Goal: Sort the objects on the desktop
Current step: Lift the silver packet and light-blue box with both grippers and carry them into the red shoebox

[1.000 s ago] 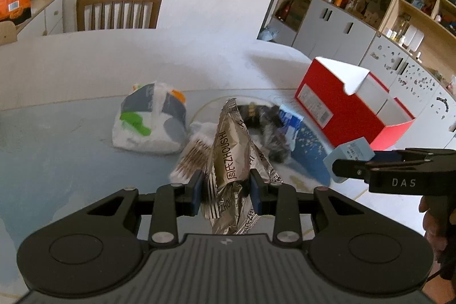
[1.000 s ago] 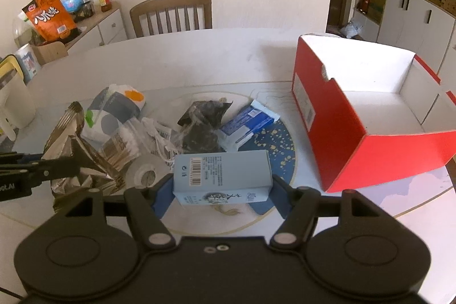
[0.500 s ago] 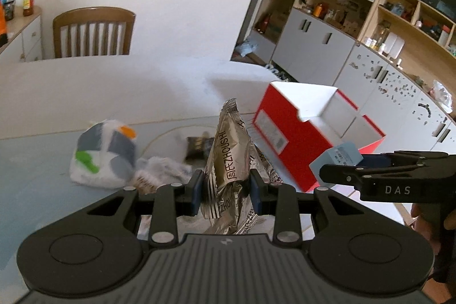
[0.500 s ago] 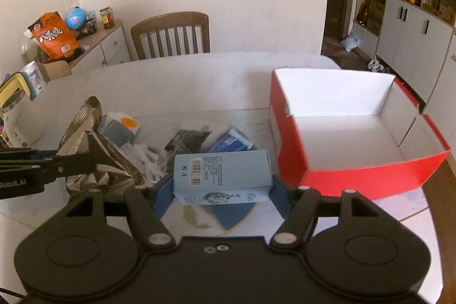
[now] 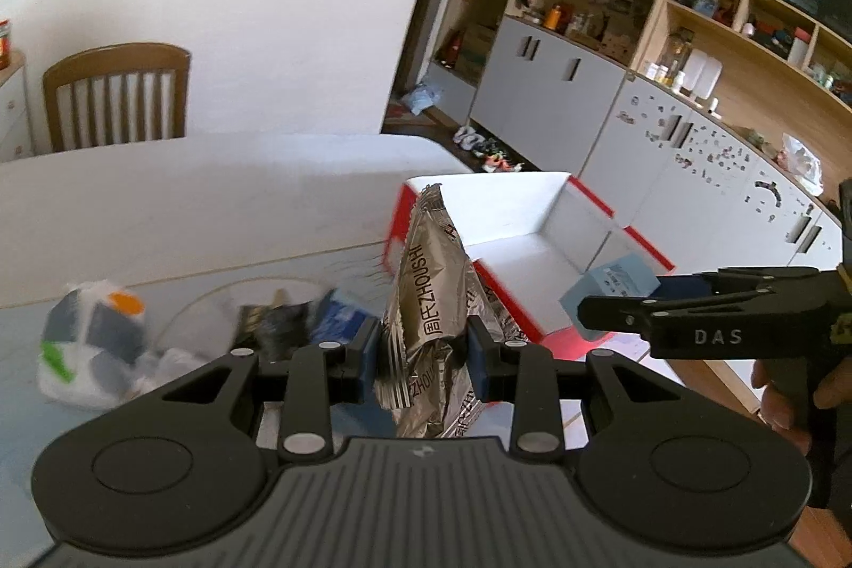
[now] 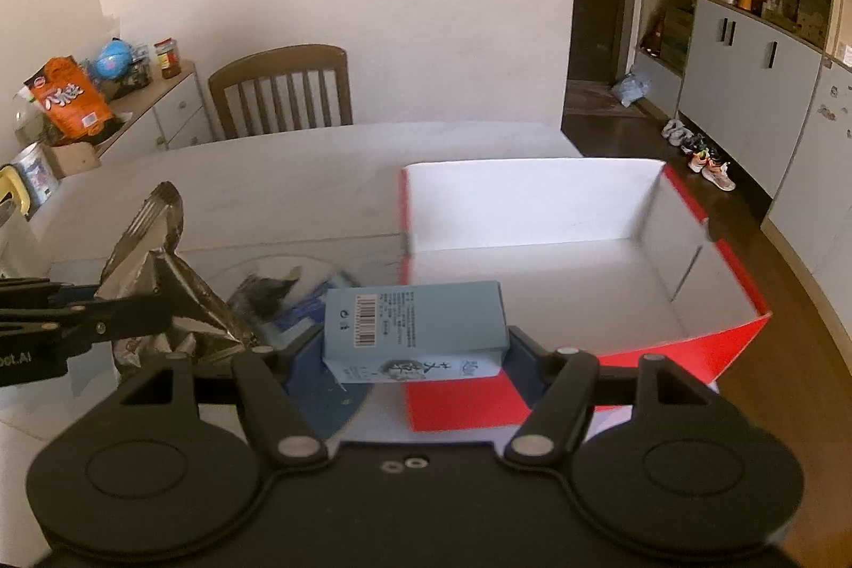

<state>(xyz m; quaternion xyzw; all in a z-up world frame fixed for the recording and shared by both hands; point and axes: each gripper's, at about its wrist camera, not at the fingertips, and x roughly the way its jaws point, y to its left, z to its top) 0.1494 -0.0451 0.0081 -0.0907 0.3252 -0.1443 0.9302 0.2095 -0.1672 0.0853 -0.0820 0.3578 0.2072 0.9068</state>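
My left gripper (image 5: pixel 423 352) is shut on a crumpled silver snack wrapper (image 5: pixel 434 296), held upright above the table. My right gripper (image 6: pixel 415 344) is shut on a light-blue carton (image 6: pixel 412 326) with a barcode, lying crosswise between the pads. Both hover near the front left corner of the red box (image 6: pixel 735 344) with its white inside (image 6: pixel 559 270). In the left wrist view the right gripper (image 5: pixel 612 302) comes in from the right with the carton (image 5: pixel 612 283) over the box (image 5: pixel 532 259). The right wrist view shows the left gripper (image 6: pixel 175 302) and the wrapper (image 6: pixel 160 259) at the left.
On the table (image 5: pixel 186 195) lie a white plastic bag (image 5: pixel 88 339), a dark packet (image 5: pixel 277 326) and a blue packet (image 5: pixel 335 318). A wooden chair (image 6: pixel 282 91) stands behind the table. A side cabinet (image 6: pixel 160 110) with snacks stands at the far left; grey cupboards (image 5: pixel 586 99) line the right wall.
Both grippers have risen and moved right with their loads, from over the pile of litter to the red box's near corner. The box now looms larger in both views.
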